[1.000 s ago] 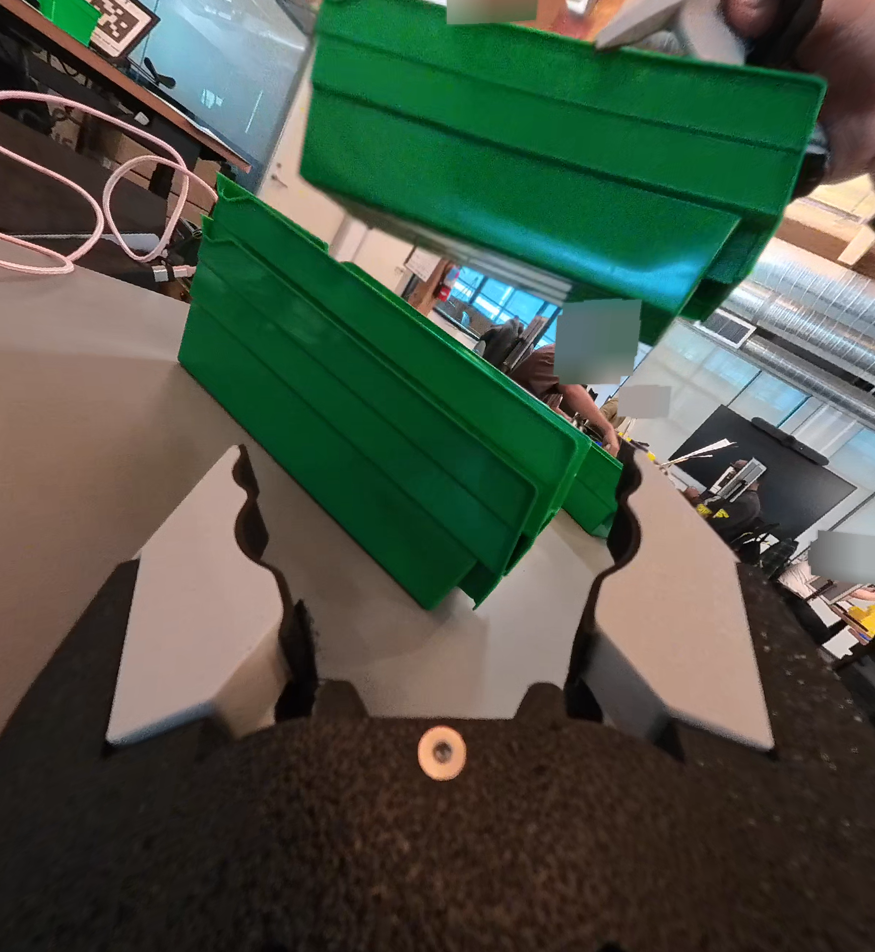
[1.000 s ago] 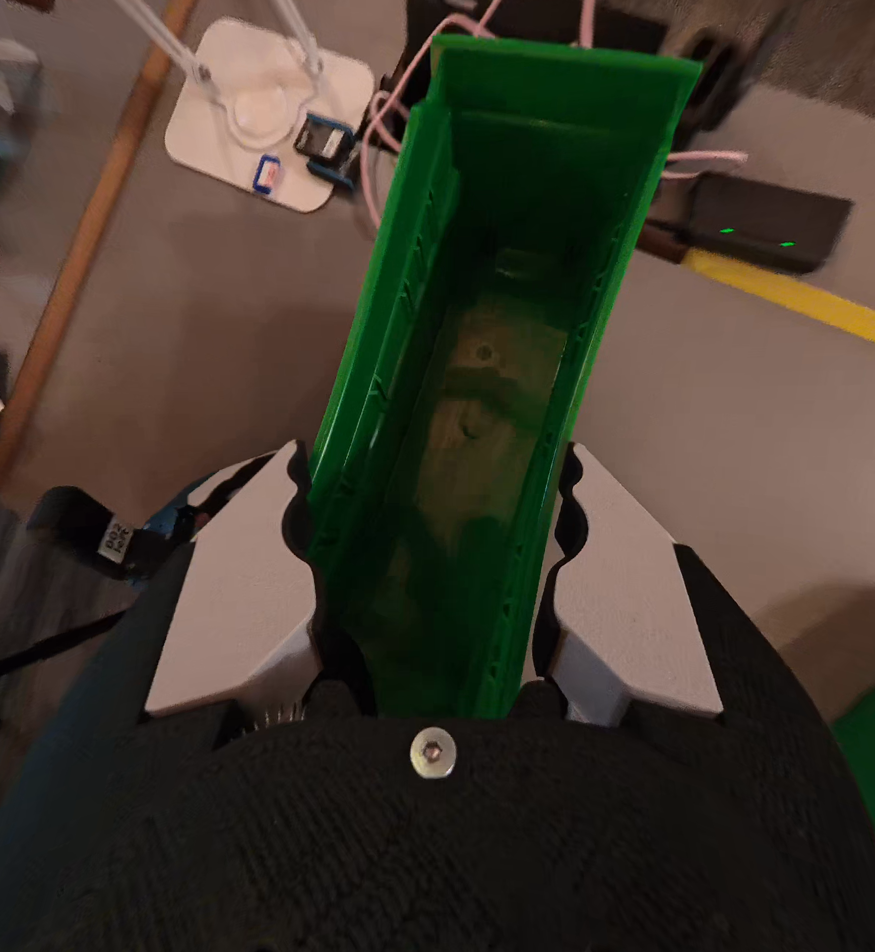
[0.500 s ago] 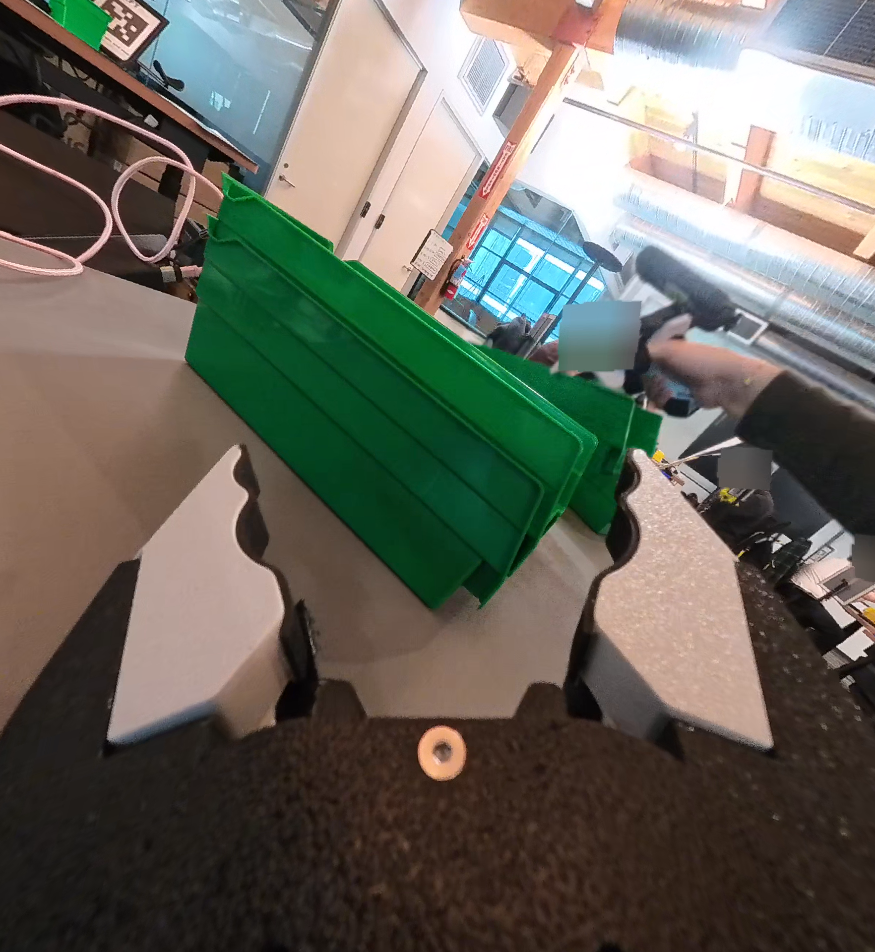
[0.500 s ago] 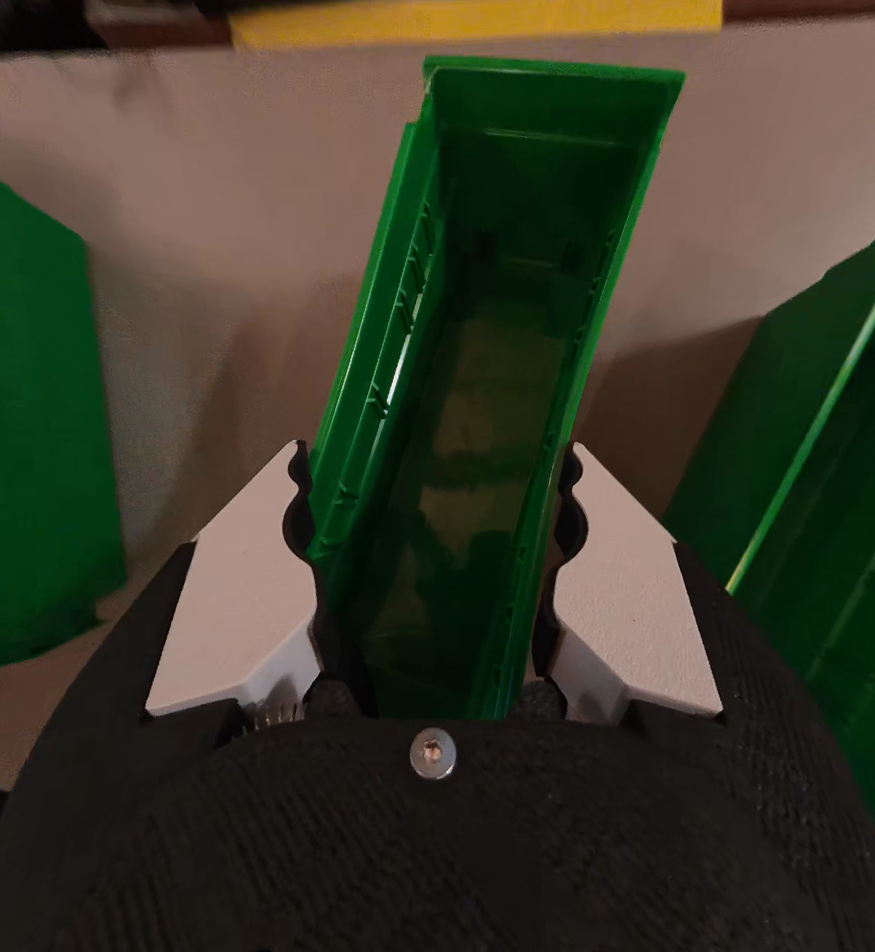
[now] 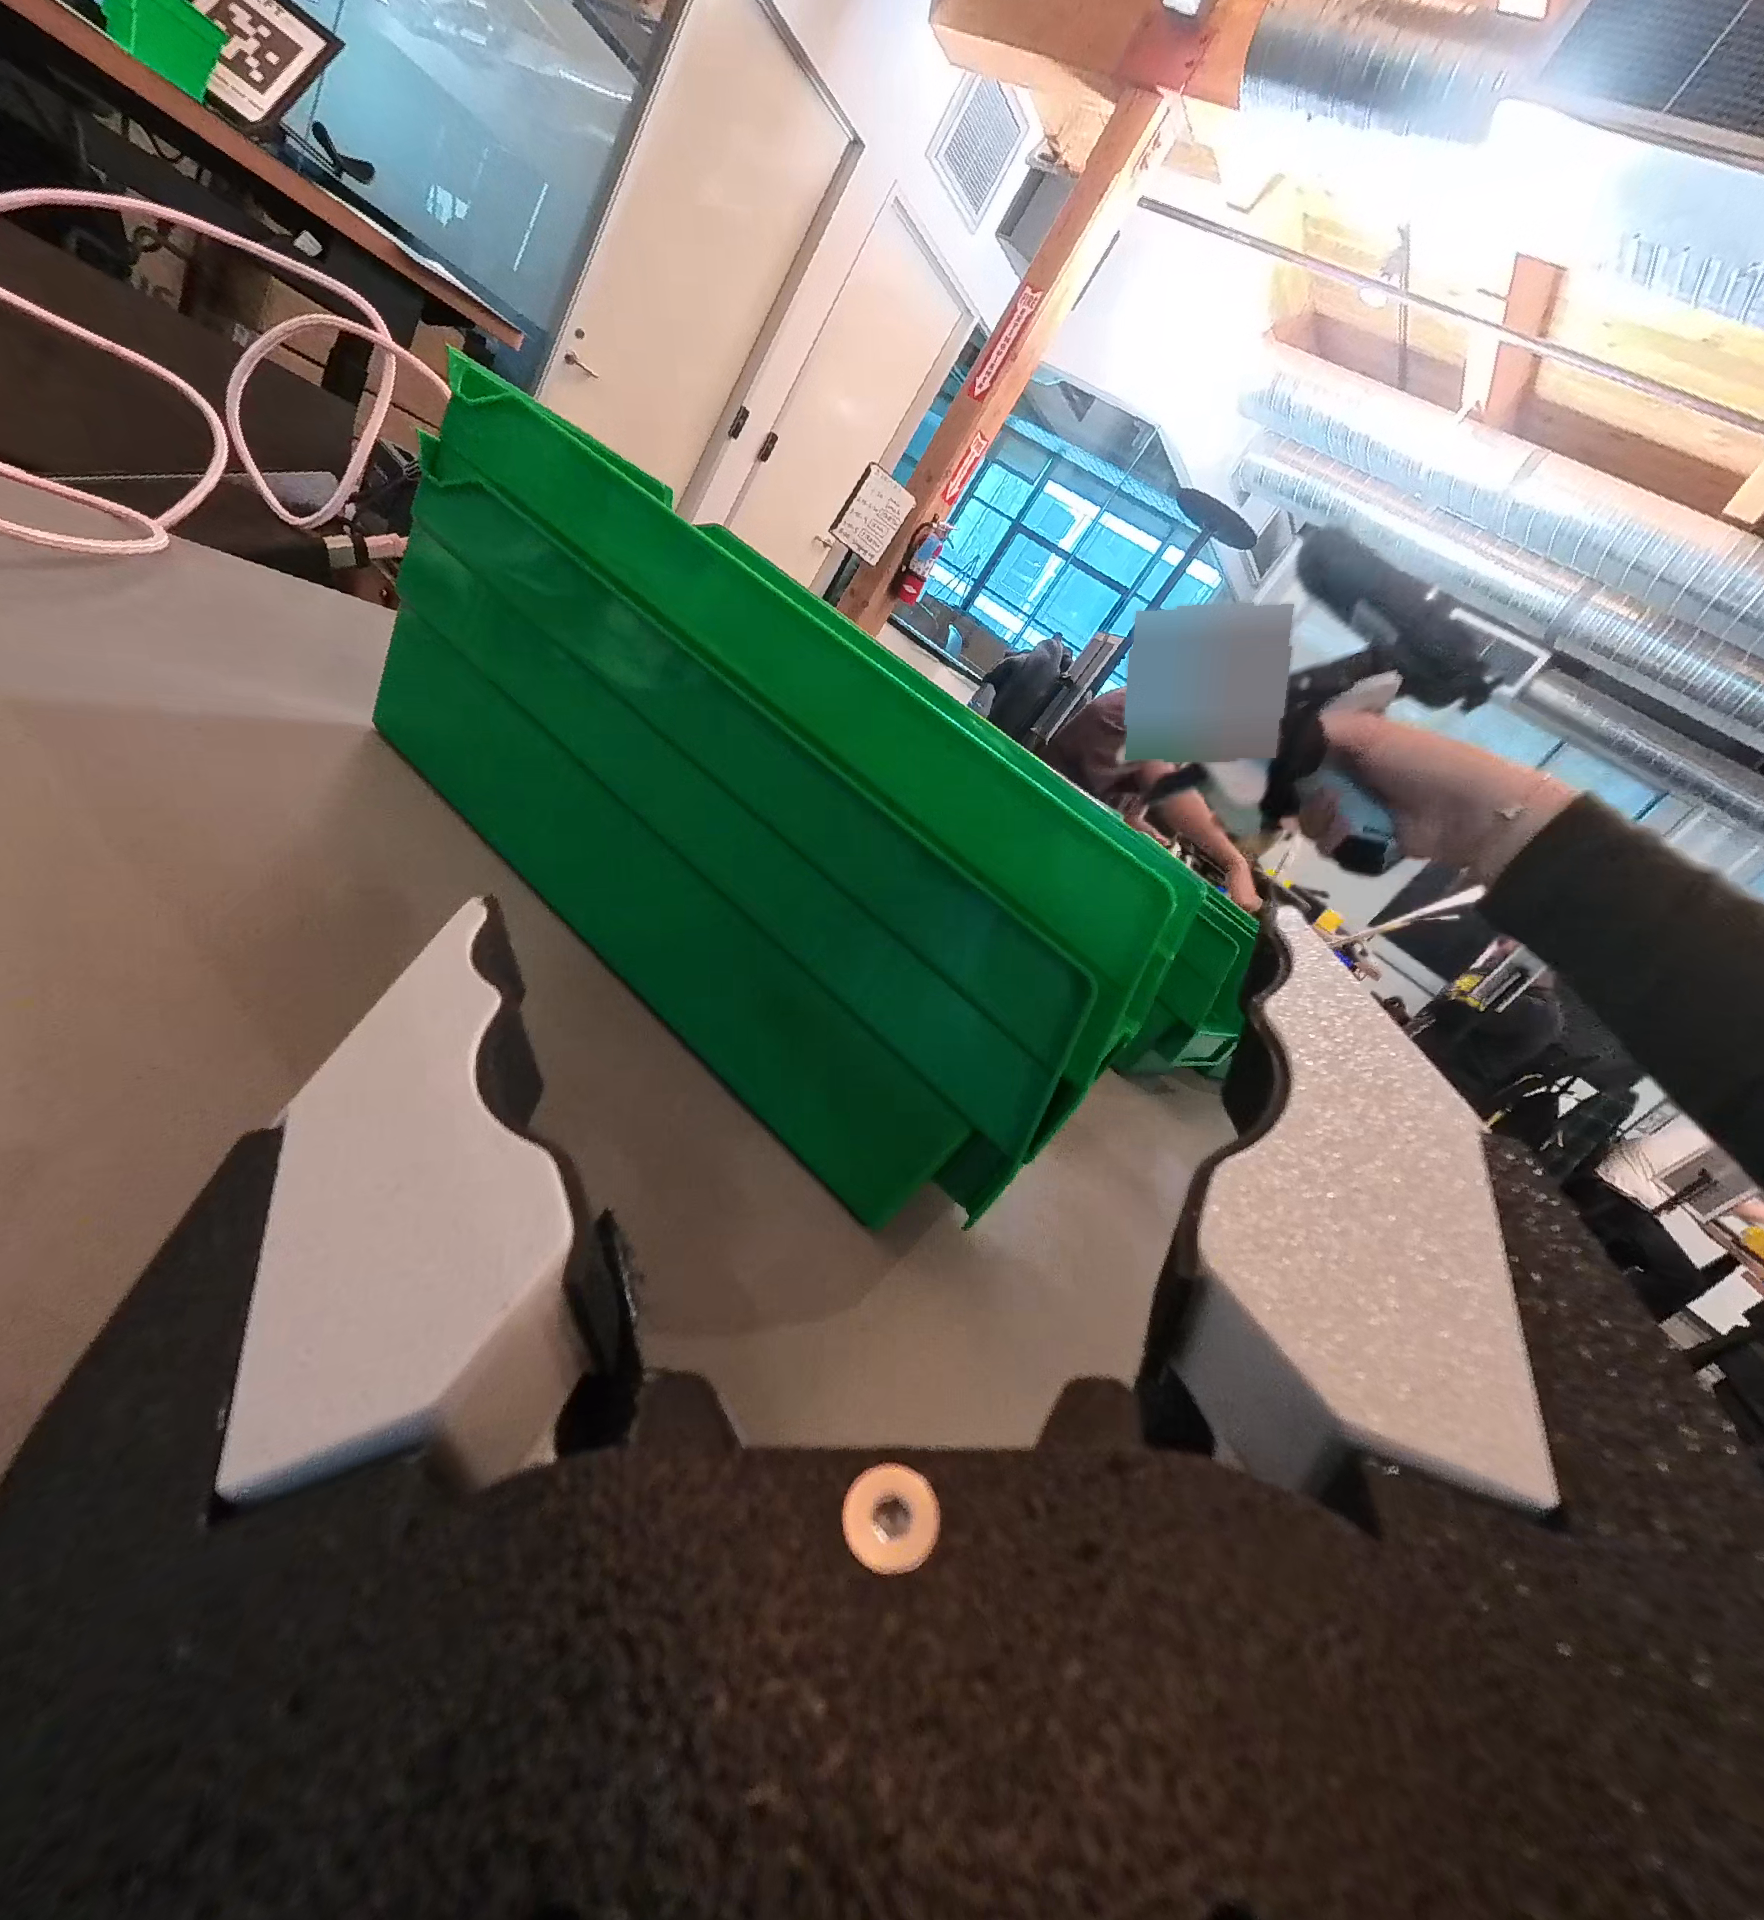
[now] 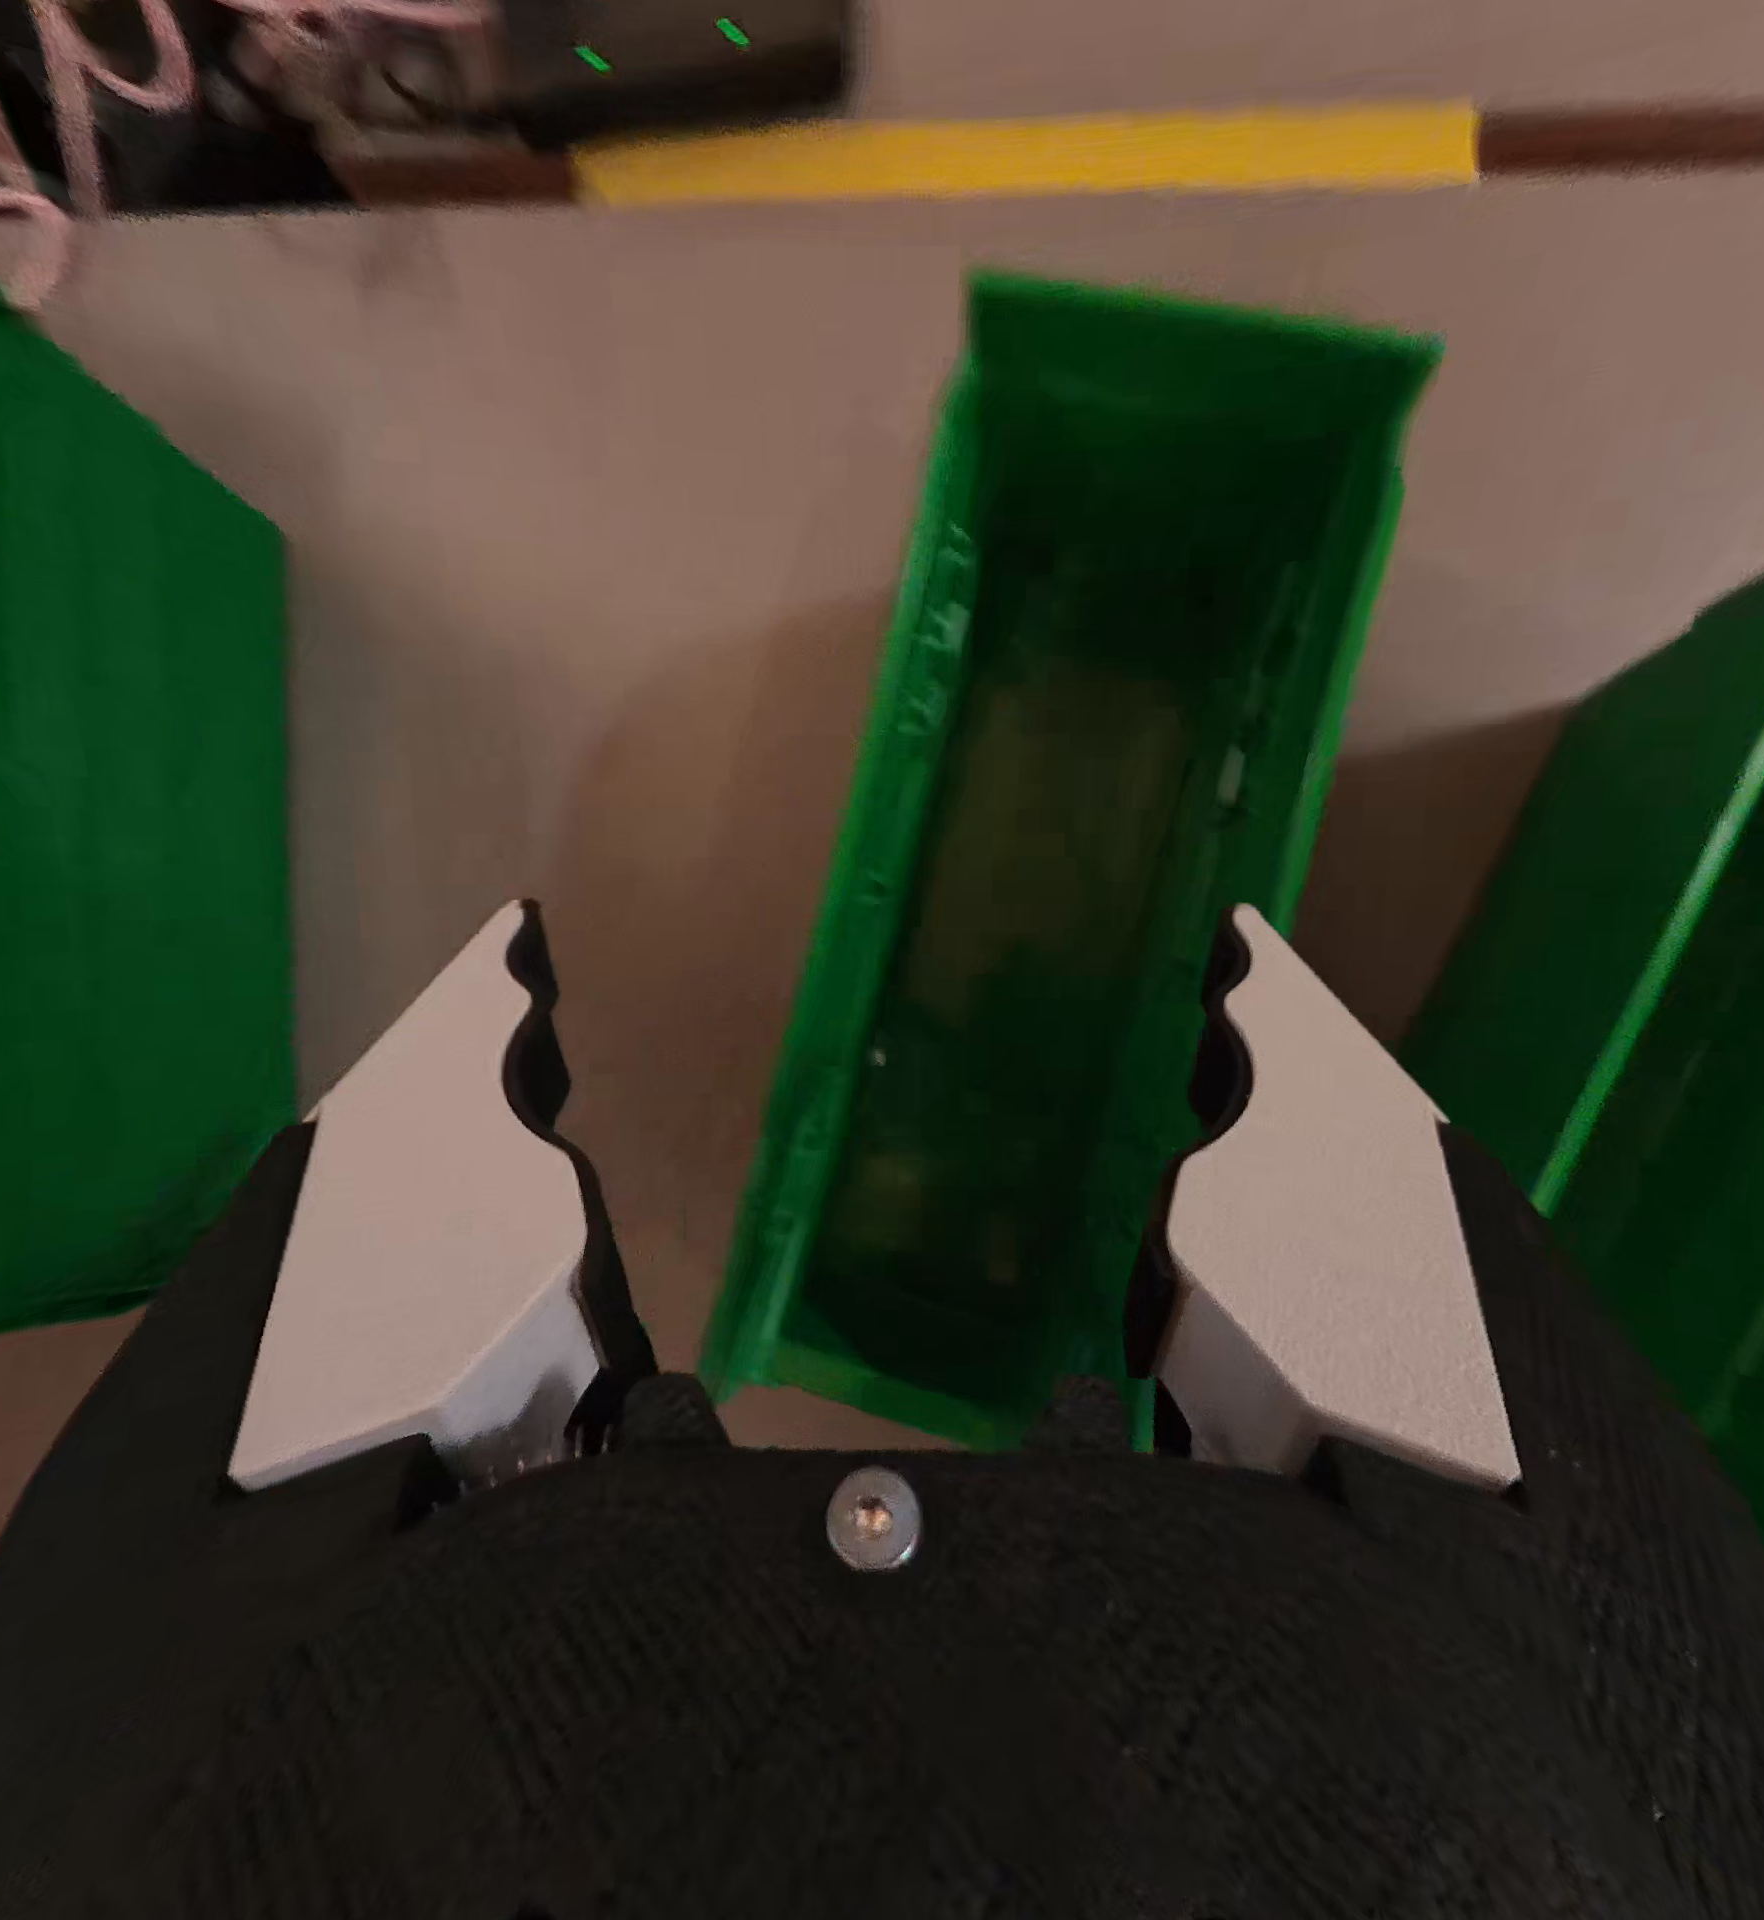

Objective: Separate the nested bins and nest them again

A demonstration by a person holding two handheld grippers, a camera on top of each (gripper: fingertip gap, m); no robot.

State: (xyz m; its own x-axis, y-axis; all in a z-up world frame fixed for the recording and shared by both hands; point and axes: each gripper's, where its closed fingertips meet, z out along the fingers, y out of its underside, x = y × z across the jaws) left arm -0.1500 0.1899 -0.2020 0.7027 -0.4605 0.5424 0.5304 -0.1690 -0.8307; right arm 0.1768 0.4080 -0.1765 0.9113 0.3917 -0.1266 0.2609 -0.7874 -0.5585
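Note:
In the left wrist view, my left gripper (image 5: 878, 909) is open and empty, low over the grey table (image 5: 130, 831). Nested green bins (image 5: 753, 852) stand just ahead of it, and another green bin (image 5: 1200, 987) shows behind their near end. In the right wrist view, my right gripper (image 6: 880, 906) is open above a narrow green bin (image 6: 1065, 831) that rests on the table (image 6: 545, 520). A wide gap separates the left finger (image 6: 421, 1195) from the bin; the right finger (image 6: 1325, 1195) is close beside its right wall.
More green bins stand at the left (image 6: 78, 779) and right (image 6: 1688, 987) of the narrow bin. A yellow strip (image 6: 1023, 156) marks the far table edge. A pink cable (image 5: 130, 447) lies at the back left. A person's hand (image 5: 1429, 800) holds the other gripper's handle.
My right gripper carried the narrow green bin down between the other bins, then opened its jaws and let it go; the bin now sits off-centre towards the right finger. My left gripper stayed still.

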